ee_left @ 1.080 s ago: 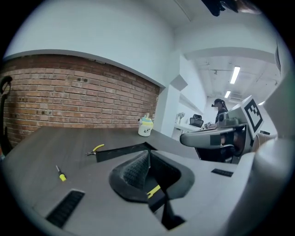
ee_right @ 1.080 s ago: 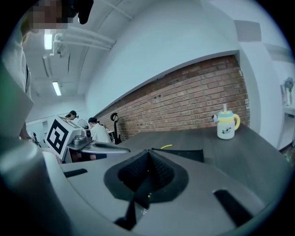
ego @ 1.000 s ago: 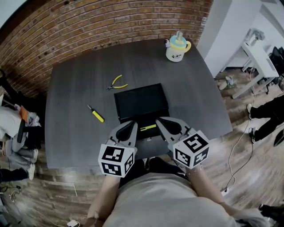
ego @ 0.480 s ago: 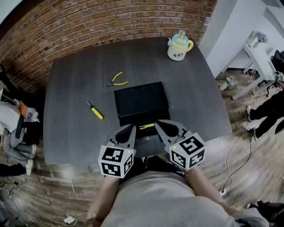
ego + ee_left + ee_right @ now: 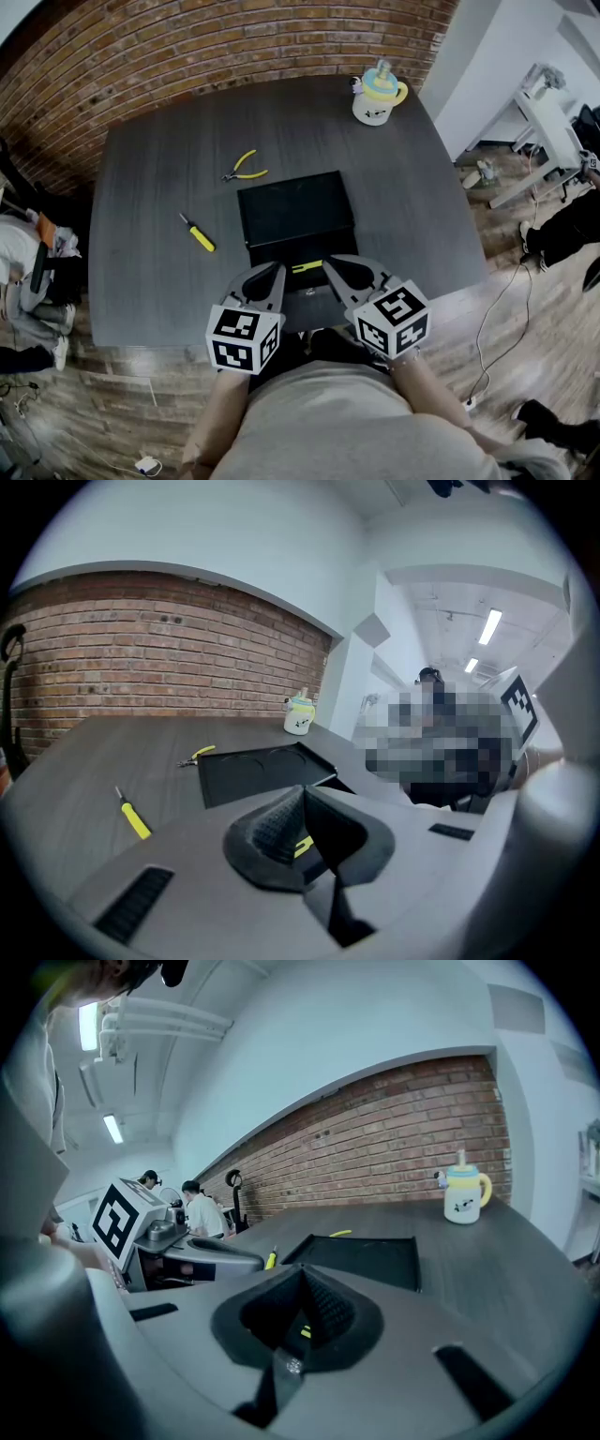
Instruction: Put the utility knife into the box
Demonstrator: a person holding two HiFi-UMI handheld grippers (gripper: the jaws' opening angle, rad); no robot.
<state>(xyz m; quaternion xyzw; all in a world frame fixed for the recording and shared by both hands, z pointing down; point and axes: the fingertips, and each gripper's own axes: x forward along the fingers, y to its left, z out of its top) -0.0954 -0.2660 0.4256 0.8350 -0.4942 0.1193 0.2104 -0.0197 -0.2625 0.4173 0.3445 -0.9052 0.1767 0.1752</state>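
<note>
The utility knife (image 5: 307, 267), a slim yellow bar, lies inside the near half of the open black box (image 5: 295, 211), whose flat, matte rectangular lid spreads away from the person across the dark, wood-grained table (image 5: 150, 187). The left gripper (image 5: 272, 274) and the right gripper (image 5: 336, 267) hover just over the box's near edge, one on each side of the knife. Each has smooth grey wedge-shaped jaws and a cube with black-and-white square markers. In the left gripper view the ribbed black pads (image 5: 277, 822) of the left gripper (image 5: 300, 803) are pressed together with nothing between them, and a sliver of the yellow knife (image 5: 302, 847) shows below them. The right gripper (image 5: 302, 1288) is likewise clenched and empty, its pads textured in a fine grid. Yellow-handled pliers (image 5: 246, 169) lie just beyond the lid, and a thin yellow-handled screwdriver (image 5: 198, 232) lies to its left. A rounded cream mug (image 5: 377, 97) stands at the far corner before the red brick wall (image 5: 187, 47).
</note>
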